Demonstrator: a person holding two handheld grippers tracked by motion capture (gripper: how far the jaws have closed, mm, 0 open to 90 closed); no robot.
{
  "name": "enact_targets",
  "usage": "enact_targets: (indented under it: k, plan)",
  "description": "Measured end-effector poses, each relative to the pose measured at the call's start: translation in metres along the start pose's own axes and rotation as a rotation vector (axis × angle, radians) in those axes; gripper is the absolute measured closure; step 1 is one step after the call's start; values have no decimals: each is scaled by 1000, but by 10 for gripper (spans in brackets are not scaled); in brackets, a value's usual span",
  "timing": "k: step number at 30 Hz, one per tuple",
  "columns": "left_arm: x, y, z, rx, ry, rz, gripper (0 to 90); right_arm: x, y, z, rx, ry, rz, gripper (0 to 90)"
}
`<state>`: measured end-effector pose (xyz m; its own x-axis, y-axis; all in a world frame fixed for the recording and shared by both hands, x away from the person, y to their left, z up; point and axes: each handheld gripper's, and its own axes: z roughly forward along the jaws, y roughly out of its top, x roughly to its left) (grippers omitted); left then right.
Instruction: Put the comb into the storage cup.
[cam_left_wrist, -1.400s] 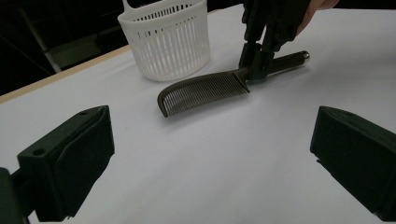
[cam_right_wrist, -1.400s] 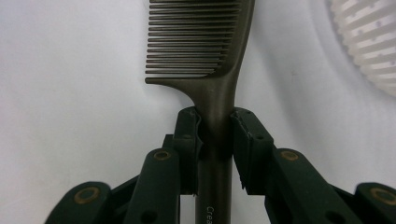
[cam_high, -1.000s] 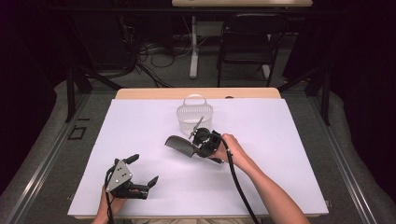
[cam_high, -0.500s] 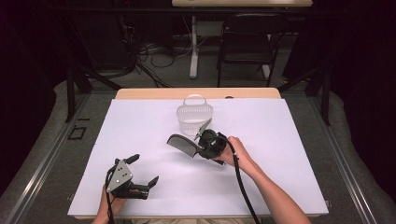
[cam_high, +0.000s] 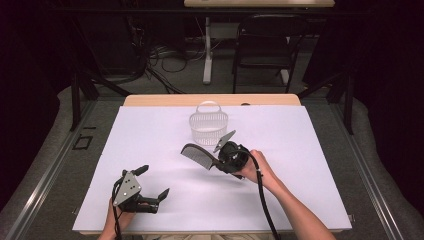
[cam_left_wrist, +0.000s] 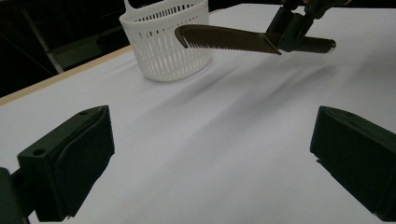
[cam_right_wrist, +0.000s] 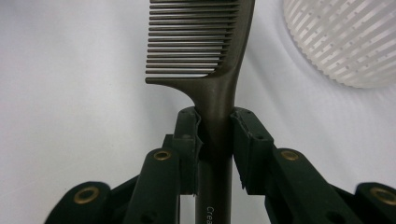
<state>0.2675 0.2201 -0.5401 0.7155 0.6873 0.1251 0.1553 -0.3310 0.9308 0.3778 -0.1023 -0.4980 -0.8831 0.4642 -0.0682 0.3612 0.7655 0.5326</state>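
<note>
Dark plastic comb (cam_high: 199, 155) clamped in our right claw (cam_high: 218, 163) has lifted toward the white basket (cam_high: 208, 127) at twelve o'clock; our left claw (cam_high: 153, 184) rests apart.

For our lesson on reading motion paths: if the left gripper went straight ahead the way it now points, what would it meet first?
Probably the comb that the right gripper holds above the table, with the white basket just behind it. Depth is unclear, so the left gripper might pass beneath the comb.
</note>
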Motion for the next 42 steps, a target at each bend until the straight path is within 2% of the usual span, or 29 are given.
enact_targets:
  k: [12, 19, 42]
  plan:
    - [0, 0, 1, 2, -2, -1, 0, -2, -11, -16, -70, -8, 14, 727]
    - [0, 0, 0, 2, -1, -3, 0, -1, -17, -20, -94, -12, 21, 728]
    - [1, -1, 1, 3, -1, -7, 0, -9, -42, -37, -194, -60, 44, 728]
